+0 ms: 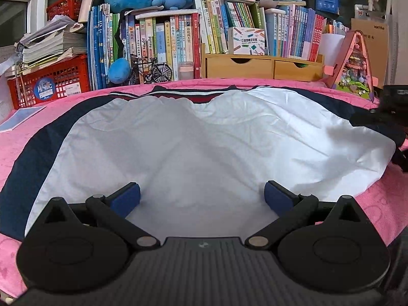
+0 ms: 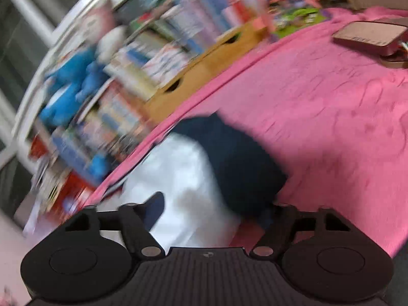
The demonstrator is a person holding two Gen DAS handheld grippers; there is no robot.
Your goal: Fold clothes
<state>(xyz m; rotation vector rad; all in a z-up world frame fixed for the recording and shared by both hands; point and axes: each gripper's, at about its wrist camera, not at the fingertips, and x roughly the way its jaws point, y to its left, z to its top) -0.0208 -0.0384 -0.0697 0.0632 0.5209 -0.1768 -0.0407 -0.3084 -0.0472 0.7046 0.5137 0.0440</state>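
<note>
A white garment (image 1: 204,132) with navy side panels and a dark red striped collar lies spread on the pink cloth (image 1: 25,140) in the left wrist view. My left gripper (image 1: 202,199) hovers open over its near white edge, its blue pads (image 1: 127,199) wide apart and holding nothing. The right gripper's black body (image 1: 392,117) shows at the garment's right edge. The right wrist view is blurred and tilted. There, my right gripper (image 2: 214,211) is open, with the garment's white and navy edge (image 2: 186,173) lying between its spread fingers.
Rows of books (image 1: 165,40), a wooden drawer unit (image 1: 262,66), a red crate (image 1: 51,81) and a toy house (image 1: 357,63) line the far edge. A blue booklet (image 1: 20,118) lies at the left. A reddish flat box (image 2: 369,35) sits on the pink cloth (image 2: 318,114).
</note>
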